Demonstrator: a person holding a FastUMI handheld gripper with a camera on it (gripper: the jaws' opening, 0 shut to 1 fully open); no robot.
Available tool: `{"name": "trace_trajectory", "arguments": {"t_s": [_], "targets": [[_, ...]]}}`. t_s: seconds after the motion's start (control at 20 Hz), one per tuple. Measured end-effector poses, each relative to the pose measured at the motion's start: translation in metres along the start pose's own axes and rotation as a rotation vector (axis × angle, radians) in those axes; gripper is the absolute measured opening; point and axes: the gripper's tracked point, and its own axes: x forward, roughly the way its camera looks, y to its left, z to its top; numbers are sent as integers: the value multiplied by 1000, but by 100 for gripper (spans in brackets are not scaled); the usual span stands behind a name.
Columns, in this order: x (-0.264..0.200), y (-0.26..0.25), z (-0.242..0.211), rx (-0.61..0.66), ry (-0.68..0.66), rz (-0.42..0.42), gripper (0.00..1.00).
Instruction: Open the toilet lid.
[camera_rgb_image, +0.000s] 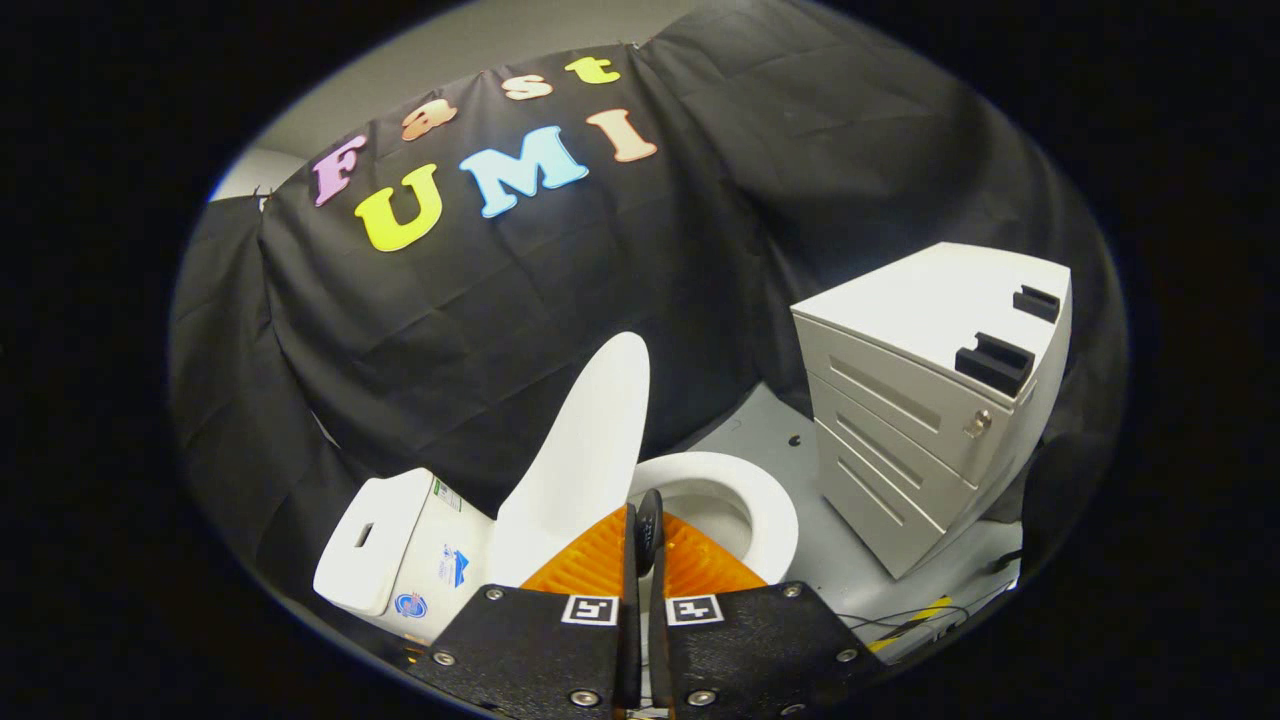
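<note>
From where I sit, the gripper has its two fingers pressed together with nothing between them, so I call the claw clenched and empty. The fingertips overlap the near part of the toilet seat, which hides that stretch of the ring, and I cannot tell whether they touch it or hang above it. The toilet lid is already raised, standing tilted back just beyond and to the left of the fingers, its lower end cut off behind the gripper's body. I see only the far and right arc of the seat and a part of the bowl opening; the rest is covered by the fingers. The tank sits left of the lid with a few small stickers on its side, too small for me to make out, and its lowest part is lost behind the gripper. To the right, well apart from the toilet, stands a white drawer cabinet with two dark blocks on its top and a small lock on its front. Some cables lie on the grey floor near its base, partly cut off.
</note>
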Motion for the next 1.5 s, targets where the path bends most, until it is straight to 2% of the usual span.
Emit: {"name": "trace_trajectory", "arguments": {"t_s": [0.4, 0.8, 1.2, 1.5], "targets": [[-21, 61, 24, -204, -80, 7, 3], [-38, 116, 36, -311, -128, 39, 3], [-53, 182, 38, -362, -175, 104, 3], [-63, 226, 32, -329, -200, 173, 3]]}}
